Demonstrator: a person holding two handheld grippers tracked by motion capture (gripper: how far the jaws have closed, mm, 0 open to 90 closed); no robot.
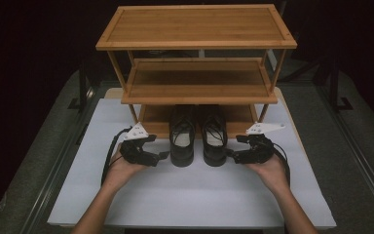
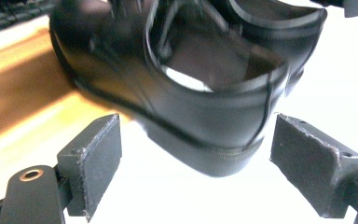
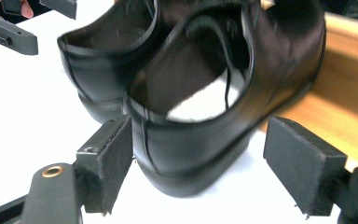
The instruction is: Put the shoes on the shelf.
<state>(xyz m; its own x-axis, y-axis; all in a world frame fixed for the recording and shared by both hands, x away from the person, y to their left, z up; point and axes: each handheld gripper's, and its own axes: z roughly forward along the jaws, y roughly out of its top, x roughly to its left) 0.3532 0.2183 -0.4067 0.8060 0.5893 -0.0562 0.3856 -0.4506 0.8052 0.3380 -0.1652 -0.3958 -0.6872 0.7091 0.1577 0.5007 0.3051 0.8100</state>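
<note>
Two black lace-up shoes stand side by side on the white table, toes under the wooden rack's lowest shelf: the left shoe (image 1: 182,139) and the right shoe (image 1: 214,138). My left gripper (image 1: 161,156) is open just left of the left shoe's heel; in the left gripper view its heel (image 2: 214,126) sits ahead of and between the two pads, not touching. My right gripper (image 1: 230,155) is open just right of the right shoe's heel; its own view shows that heel (image 3: 186,144) between the spread pads, with the other shoe (image 3: 102,70) behind.
A three-tier bamboo shoe rack (image 1: 197,29) stands at the table's far side, its upper shelves bare. The white tabletop (image 1: 190,195) stretches toward the front edge. Dark floor and metal rails flank the table.
</note>
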